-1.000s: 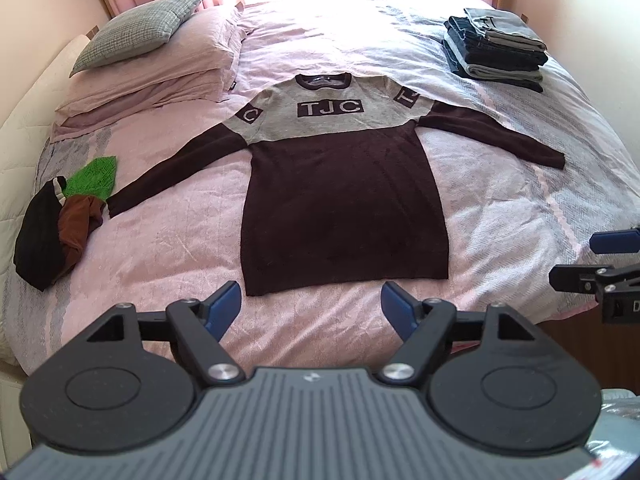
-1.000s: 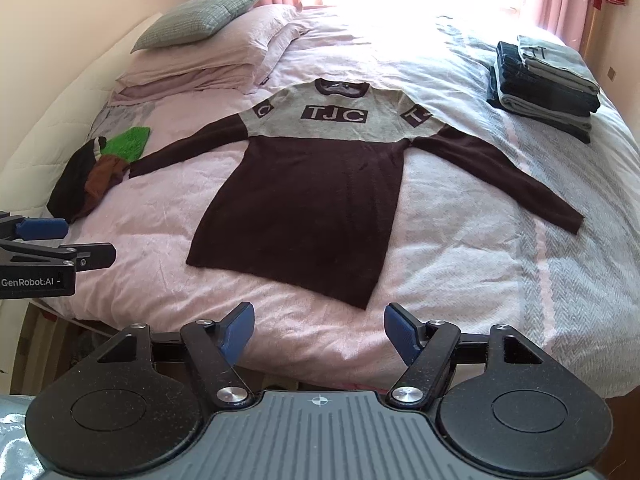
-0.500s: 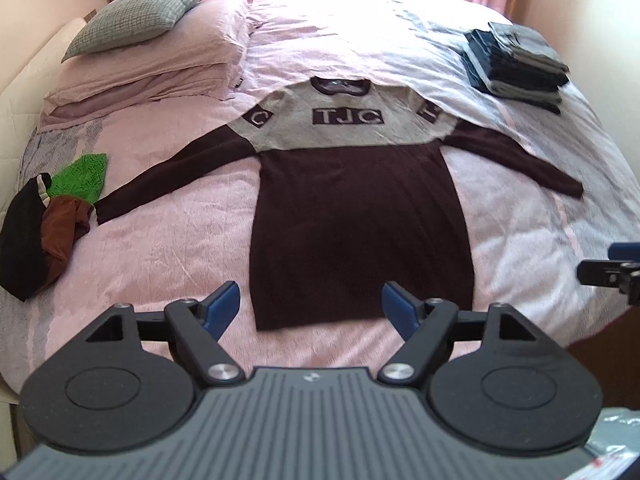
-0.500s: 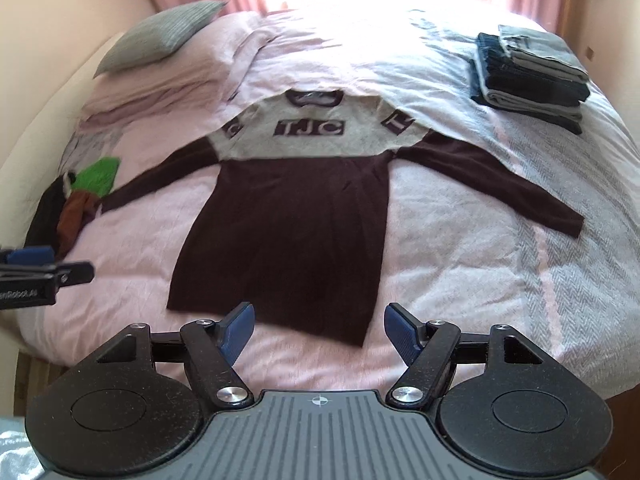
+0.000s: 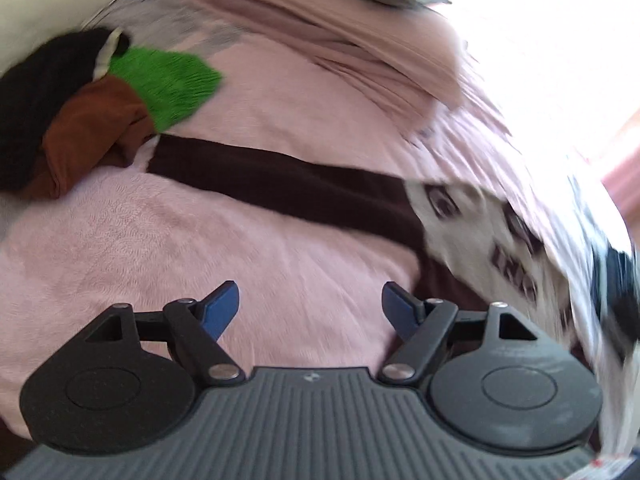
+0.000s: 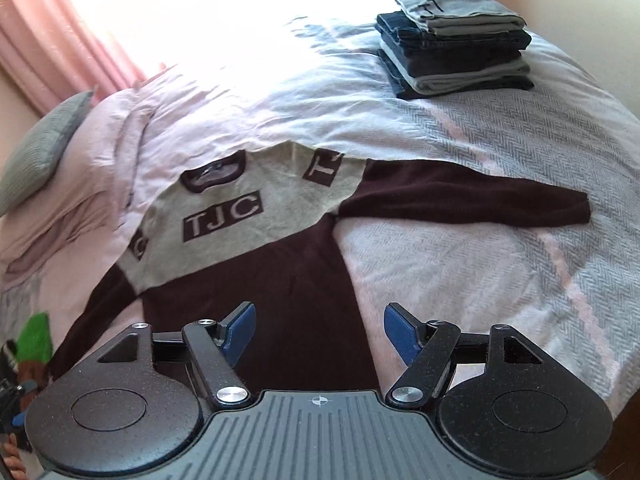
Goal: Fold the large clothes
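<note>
Your sweater [image 6: 256, 248] flat on the bed [image 6: 460, 280], collar toward the pillows, sleeves outspread, maroon with grey "TJC" yoke, your left gripper [image 5: 310, 308] and right gripper [image 6: 318, 330] both spread wide, empty.

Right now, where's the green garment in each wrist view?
Left wrist: green garment upper left, beside the sleeve's cuff.
Right wrist: small at the far left edge, low.
Shared landmark: the TJC sweater, blurred at right in the left view.
</note>
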